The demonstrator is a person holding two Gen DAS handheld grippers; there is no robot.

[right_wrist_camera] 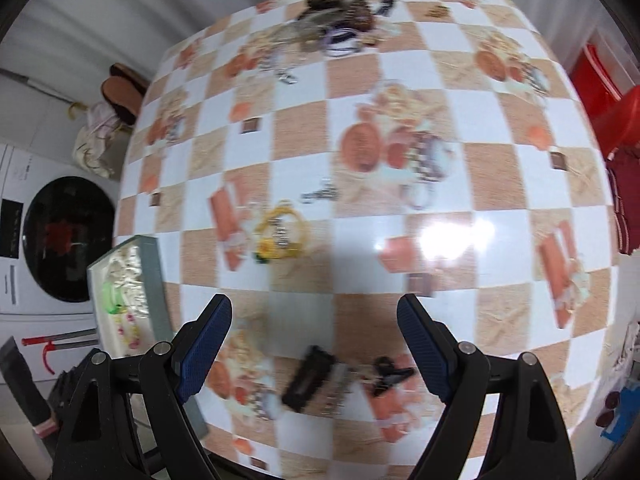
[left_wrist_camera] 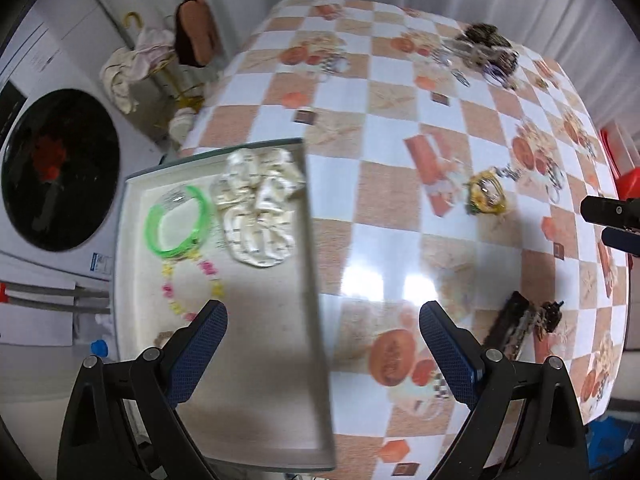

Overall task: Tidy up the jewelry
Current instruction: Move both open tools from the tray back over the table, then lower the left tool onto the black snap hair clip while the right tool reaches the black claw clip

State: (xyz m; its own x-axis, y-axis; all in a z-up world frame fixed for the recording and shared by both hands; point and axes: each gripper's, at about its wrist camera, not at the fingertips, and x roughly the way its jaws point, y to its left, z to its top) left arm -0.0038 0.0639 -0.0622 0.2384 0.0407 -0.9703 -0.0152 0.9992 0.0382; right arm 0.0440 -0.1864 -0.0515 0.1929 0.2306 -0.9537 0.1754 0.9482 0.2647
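My left tongs [left_wrist_camera: 323, 325] hang spread wide with nothing between the blue pads, pointing steeply down over the near right edge of the grey tray [left_wrist_camera: 316, 280]. The tray sits at the left end of the counter [left_wrist_camera: 384, 216], its long axis running from near me toward the far side. Inside it, at the far end, lie a cream scrunchie [left_wrist_camera: 258, 208], a green bangle [left_wrist_camera: 180, 220] just left of it and touching it, and a pink and yellow bead bracelet [left_wrist_camera: 192, 288] looped just nearer than the bangle.

My right tongs [right_wrist_camera: 314, 328] are also spread apart and empty, aimed down at the checked counter cloth. Just beyond them on the counter, a dark hair comb [right_wrist_camera: 310, 380] lies tilted, its long axis slanting from near left to far right, with pale teeth on its right side. A black claw clip [right_wrist_camera: 386, 374] rests just beside it on the right. Farther out, left of centre, a yellow bracelet [right_wrist_camera: 282, 236] lies flat with a small silvery chain [right_wrist_camera: 320, 194] near it on the far side. A heap of tangled jewelry [right_wrist_camera: 336, 12], dark and purple pieces among it, sits at the far edge of the counter, well apart from the tray. Both views are smeared by motion, so finer detail is lost.
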